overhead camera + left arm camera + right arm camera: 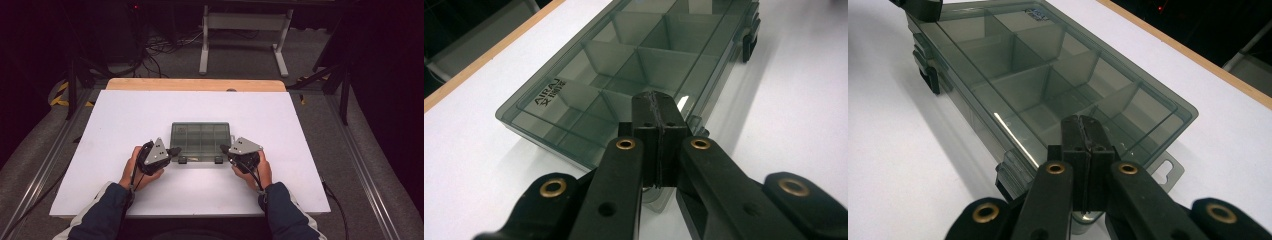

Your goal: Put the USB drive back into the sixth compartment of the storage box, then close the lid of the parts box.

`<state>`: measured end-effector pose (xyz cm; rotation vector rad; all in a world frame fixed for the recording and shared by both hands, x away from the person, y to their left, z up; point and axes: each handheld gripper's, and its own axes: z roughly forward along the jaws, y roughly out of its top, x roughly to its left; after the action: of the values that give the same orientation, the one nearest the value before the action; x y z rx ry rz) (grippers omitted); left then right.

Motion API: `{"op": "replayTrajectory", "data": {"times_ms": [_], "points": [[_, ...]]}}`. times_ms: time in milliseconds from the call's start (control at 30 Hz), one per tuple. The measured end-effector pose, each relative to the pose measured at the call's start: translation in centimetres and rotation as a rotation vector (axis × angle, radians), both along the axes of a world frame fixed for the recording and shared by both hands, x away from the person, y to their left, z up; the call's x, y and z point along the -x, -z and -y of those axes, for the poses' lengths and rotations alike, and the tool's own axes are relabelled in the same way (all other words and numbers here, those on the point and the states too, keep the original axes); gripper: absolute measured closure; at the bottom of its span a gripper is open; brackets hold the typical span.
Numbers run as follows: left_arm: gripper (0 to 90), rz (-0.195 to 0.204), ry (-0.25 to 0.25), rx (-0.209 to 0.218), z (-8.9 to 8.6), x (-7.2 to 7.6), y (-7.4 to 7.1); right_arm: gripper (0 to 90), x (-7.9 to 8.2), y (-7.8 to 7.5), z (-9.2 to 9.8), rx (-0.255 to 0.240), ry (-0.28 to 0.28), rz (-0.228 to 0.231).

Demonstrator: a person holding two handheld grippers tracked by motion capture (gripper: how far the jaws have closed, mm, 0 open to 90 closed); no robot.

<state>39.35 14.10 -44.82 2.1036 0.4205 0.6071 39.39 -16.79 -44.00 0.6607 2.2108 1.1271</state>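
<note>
Navy sleeves (105, 212), black brass-riveted jaws

floor: grey carpet (240, 60) | white table frame (244, 22) | surroundings dark

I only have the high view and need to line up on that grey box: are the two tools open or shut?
Observer: Both shut. The left tool and the right tool each have their jaws pressed together with nothing between.
Operator: Anything inside the box?
Observer: Through the clear lid, the compartments of the box that I can see look empty.
Operator: Is it latched?
Observer: The lid lies down flat, and a black latch sits against the front wall.
</note>
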Motion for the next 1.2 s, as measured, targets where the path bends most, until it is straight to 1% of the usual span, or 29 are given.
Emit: {"op": "replayTrajectory", "data": {"times_ms": [167,200,267,333,400,500,567,667,767,800,833,867,933,1033,1100,1200], "points": [[89.9,0.001,-0.002,-0.002,0.0,0.0,0.0,90.0,0.0,-0.1,0.0,-0.002,0.0,-0.004],[89.9,0.004,-0.003,-0.01,0.0,0.0,-0.1,90.0,0.0,0.0,0.0,-0.005,-0.001,-0.003],[89.8,0.006,-0.007,-0.011,0.0,0.0,-0.1,90.0,0.0,-0.1,-0.1,-0.005,-0.005,-0.001],[89.7,0.016,-0.008,-0.018,0.0,0.1,-0.2,89.4,0.0,-0.2,-0.1,-0.007,-0.013,0.007],[89.4,0.018,-0.015,-0.018,-0.1,0.1,-0.2,89.3,0.1,-0.4,-0.2,-0.019,-0.016,0.015],[88.9,0.035,-0.012,-0.002,-0.2,0.5,-0.7,88.3,0.3,-0.6,-0.3,-0.025,-0.024,0.033],[88.6,0.04,-0.007,0.014,-0.2,0.6,-1.1,88.0,0.4,-0.7,-0.3,-0.032,-0.026,0.035],[87.7,0.052,-0.002,0.017,-0.1,0.8,-1.3,87.2,0.7,-0.9,-0.4,-0.04,-0.035,0.046],[86.6,0.048,0.001,0.023,-0.1,0.9,-1.3,86.6,1.1,-1.2,-0.3,-0.053,-0.043,0.056],[85.7,0.058,0.005,0.021,0.1,1.0,-1.4,86.3,1.2,-1.3,-0.3,-0.057,-0.045,0.062],[85.3,0.058,0.005,0.021,0.1,1.0,-1.4,86.3,1.2,-1.3,-0.3,-0.057,-0.045,0.062],[85.3,0.061,0.009,0.026,0.1,1.0,-1.4,85.6,1.3,-1.3,-0.3,-0.058,-0.047,0.064],[82.0,0.067,0.009,0.024,0.2,1.0,-1.4,83.7,1.4,-1.4,-0.3,-0.058,-0.047,0.069],[78.5,0.062,0.02,0.043,0.1,1.0,-1.4,80.2,1.3,-1.4,-0.2,-0.069,-0.053,0.065],[76.1,0.065,0.024,0.044,0.1,1.0,-1.4,76.9,1.3,-1.4,-0.2,-0.085,-0.078,0.06],[71.1,0.061,0.021,0.057,0.0,1.0,-1.4,70.8,1.3,-1.4,-0.2,-0.094,-0.091,0.058]]}}
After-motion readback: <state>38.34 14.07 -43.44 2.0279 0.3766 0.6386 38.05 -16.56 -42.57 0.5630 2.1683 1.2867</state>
